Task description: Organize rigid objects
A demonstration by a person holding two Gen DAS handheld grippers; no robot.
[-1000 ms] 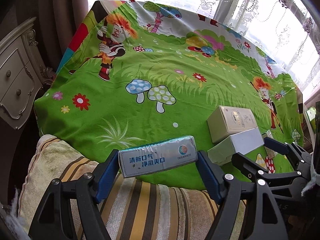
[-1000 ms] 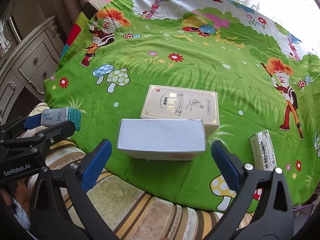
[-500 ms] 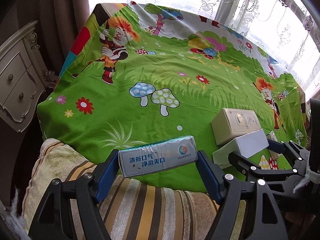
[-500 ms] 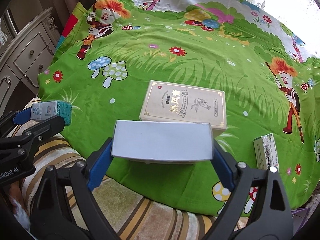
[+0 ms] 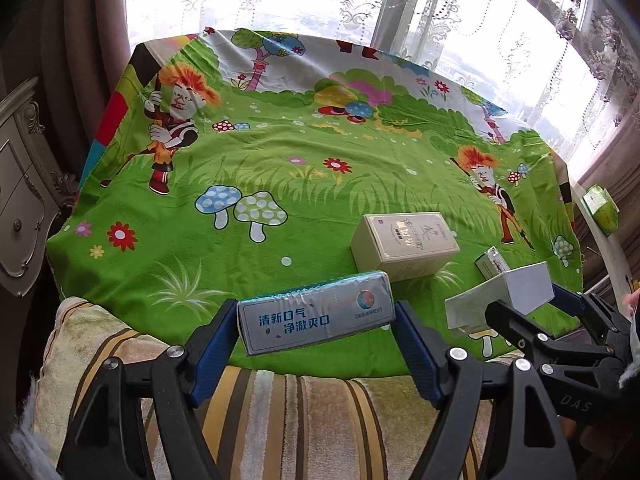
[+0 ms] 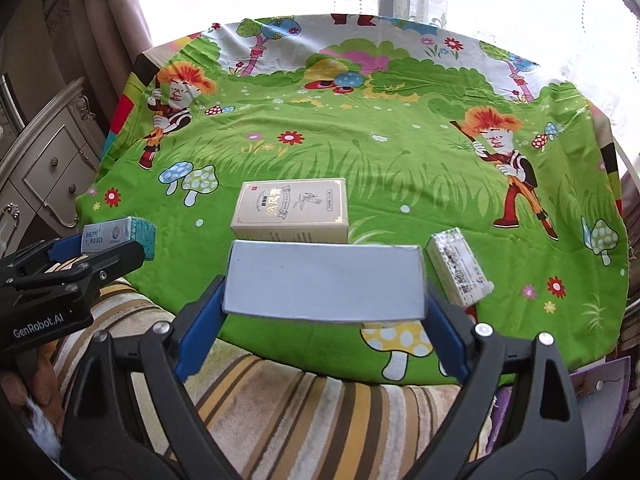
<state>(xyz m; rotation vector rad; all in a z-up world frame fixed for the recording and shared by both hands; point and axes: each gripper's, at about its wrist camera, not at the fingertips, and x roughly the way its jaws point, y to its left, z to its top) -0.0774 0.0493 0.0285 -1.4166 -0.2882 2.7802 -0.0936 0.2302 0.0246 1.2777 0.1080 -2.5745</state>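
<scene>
My left gripper (image 5: 316, 320) is shut on a silver-and-teal box with blue Chinese print (image 5: 314, 318), held above the near edge of the table; that box (image 6: 116, 236) also shows at the left of the right wrist view. My right gripper (image 6: 324, 286) is shut on a plain grey-white box (image 6: 324, 284), lifted off the cloth; this grey-white box (image 5: 508, 296) appears at the right of the left wrist view. A cream box with gold trim (image 6: 292, 210) lies flat on the green cartoon tablecloth (image 6: 360, 152), just beyond the grey-white box. A small white printed box (image 6: 458, 266) lies to its right.
A striped cushion (image 6: 300, 412) covers the near side below both grippers. A carved cream dresser (image 6: 48, 160) stands at the left. Lace curtains and a bright window (image 5: 360, 8) run behind the table. A green tissue pack (image 5: 600, 208) sits on the sill at right.
My right gripper closed onto the grey-white box and lifted it off the cloth, away from the cream box. Both grippers drew back and rose slightly, carrying their boxes.
</scene>
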